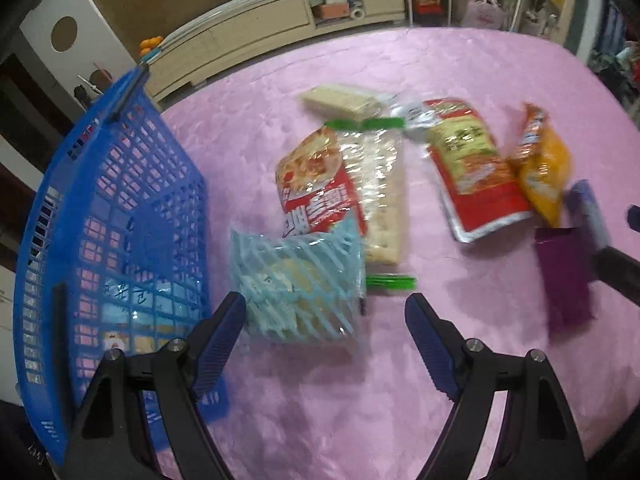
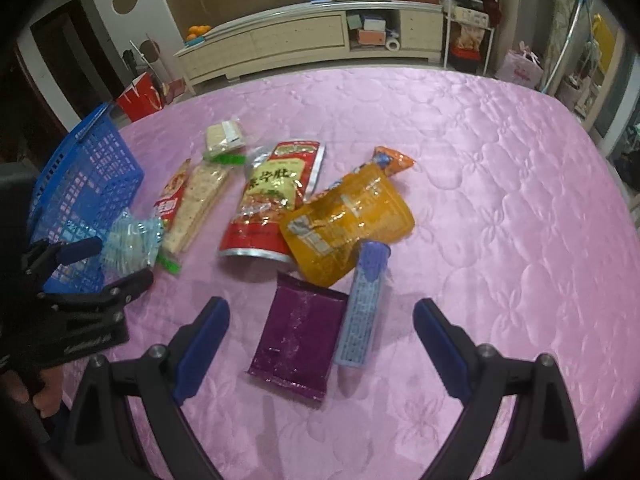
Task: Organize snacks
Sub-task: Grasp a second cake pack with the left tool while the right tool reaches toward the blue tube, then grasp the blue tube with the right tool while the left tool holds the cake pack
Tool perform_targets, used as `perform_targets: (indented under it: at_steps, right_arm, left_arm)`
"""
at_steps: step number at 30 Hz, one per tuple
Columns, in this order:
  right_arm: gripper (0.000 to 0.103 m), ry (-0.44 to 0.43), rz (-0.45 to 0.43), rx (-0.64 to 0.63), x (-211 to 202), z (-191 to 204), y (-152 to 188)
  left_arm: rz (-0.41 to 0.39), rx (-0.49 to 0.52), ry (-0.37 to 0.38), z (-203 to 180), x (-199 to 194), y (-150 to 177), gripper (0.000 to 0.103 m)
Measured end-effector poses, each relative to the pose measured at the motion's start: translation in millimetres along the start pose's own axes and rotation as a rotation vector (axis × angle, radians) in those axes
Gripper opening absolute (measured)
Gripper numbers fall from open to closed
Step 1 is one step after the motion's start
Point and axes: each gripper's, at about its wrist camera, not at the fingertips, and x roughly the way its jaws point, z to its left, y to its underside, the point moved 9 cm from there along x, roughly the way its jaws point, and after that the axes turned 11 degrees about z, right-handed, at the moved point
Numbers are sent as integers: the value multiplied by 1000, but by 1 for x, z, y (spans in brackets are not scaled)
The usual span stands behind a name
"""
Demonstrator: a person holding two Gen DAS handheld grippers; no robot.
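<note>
The left gripper (image 1: 326, 320) points down at the pink quilted table cover (image 1: 320, 400). Its two blue fingers are spread wide and pinch nothing. Just past its left finger lies a light blue striped snack pack (image 1: 298, 286), close to that finger; it is too blurry to tell if they touch. Left of it stands the blue basket (image 1: 112, 220), tipped a little in this view, with some packs showing through its grid wall.

The right gripper (image 2: 320, 320) is spread wide too, with nothing pinched. A purple pack (image 2: 298, 340) lies flat between its fingers, a bit ahead of them. Right beside the purple pack lies a light blue tube-shaped pack (image 2: 362, 312), and their edges touch.

A bit farther is an orange pouch (image 2: 348, 224). It sits partly on top of a red and silver pouch (image 2: 268, 200) to its left. A small orange packet (image 2: 392, 160) pokes out behind the orange pouch.

More to the left lie a long clear cracker pack with green ends (image 1: 380, 196) and a red snack bag (image 1: 316, 184), side by side and touching. Behind them is a short pack of pale crackers (image 2: 226, 136).

Past the table is a long pale cabinet (image 2: 304, 40) with oranges (image 2: 198, 31) on top. A red paper bag (image 2: 140, 96) stands on the floor beside it.
</note>
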Motion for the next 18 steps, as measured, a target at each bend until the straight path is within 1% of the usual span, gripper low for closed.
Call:
perform_targets:
  at_steps: [3,5,8,10,11,13,15,18]
  right_arm:
    - [95,0,6,14,2,-4,2]
    - [95,-3,6,28,2,-8,2]
    - [95,4,8,43,2,-12,2]
    - [95,8,8,51,1,-15,2]
    - [95,8,10,58,0,-16,2]
    - [95,7,12,65,0,-18,2]
    - [95,10,16,73,-2,-19,2]
    - [95,5,21,76,-6,-20,3]
  left_arm:
    - [-27,24,-55,0,4,-7,80]
    - [-20,22,-69,4,9,-8,80]
    - [-13,29,-122,8,9,-7,65]
    - [-20,40,-114,8,5,-6,56]
    - [-26,44,-107,8,3,-8,54]
    - [-50,61,-109,7,-4,-7,44]
    - [-66,81,-123,5,-11,-5,39]
    - [-80,81,-95,5,-17,-4,37]
